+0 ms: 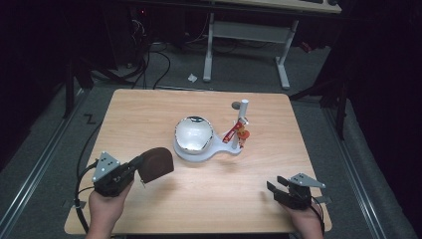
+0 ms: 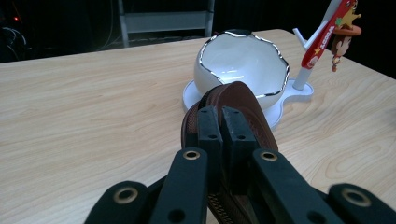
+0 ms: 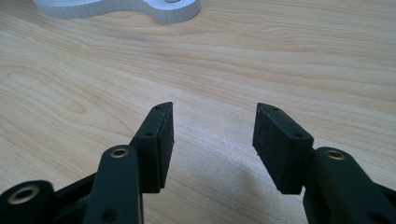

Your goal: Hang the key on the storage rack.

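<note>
Wooden table [image 1: 149,114], grey floor [image 1: 239,69], dark room

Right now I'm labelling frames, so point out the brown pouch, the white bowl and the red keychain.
brown pouch [image 1: 155,163], high view, its rounded side.
white bowl [image 2: 243,60], left gripper view, its inner wall.
red keychain [image 2: 327,35], left gripper view, its strap.

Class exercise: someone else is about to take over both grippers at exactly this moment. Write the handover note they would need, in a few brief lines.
Left gripper: shut on the brown zip pouch, held at the near left of the table.
Right gripper: open, holding nothing, low over bare wood at the near right.
White egg-shaped bowl sits mid-table on its white base; a post on that base carries a red keychain charm.
Done: pouch picked up.
Left, as a guess: the pouch faces the bowl and probably goes into it; the bowl looks empty so far.
</note>
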A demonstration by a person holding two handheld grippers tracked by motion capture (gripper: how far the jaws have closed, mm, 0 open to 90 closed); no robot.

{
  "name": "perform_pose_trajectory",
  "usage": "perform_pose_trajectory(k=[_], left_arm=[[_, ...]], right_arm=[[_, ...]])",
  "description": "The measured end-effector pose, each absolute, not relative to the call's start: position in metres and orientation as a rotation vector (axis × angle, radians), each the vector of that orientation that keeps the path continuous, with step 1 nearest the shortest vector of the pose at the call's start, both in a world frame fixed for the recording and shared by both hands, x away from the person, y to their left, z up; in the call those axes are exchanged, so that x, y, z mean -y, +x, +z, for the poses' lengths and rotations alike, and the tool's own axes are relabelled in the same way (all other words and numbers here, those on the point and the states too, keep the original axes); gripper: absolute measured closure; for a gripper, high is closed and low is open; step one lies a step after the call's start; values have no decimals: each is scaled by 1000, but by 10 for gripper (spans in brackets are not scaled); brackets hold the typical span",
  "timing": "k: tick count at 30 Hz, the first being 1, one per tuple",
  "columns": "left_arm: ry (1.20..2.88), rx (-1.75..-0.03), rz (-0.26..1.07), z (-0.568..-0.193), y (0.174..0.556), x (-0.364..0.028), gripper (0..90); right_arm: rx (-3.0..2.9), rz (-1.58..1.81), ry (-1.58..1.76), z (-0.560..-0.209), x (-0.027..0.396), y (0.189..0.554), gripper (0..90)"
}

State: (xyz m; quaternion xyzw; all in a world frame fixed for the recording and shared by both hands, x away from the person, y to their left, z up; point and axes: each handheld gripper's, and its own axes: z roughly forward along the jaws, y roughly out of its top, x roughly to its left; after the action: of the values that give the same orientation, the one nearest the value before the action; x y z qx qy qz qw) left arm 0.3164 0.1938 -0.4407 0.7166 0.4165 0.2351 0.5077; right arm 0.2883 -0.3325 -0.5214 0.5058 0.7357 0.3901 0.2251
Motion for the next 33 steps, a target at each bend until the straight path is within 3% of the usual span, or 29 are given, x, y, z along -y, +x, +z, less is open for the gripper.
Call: perform_pose_trajectory(k=[33], left_arm=[[1787, -1021, 590, -405, 376, -157, 873]], right_arm=[[-2037, 1083, 1362, -518, 331, 288, 484]])
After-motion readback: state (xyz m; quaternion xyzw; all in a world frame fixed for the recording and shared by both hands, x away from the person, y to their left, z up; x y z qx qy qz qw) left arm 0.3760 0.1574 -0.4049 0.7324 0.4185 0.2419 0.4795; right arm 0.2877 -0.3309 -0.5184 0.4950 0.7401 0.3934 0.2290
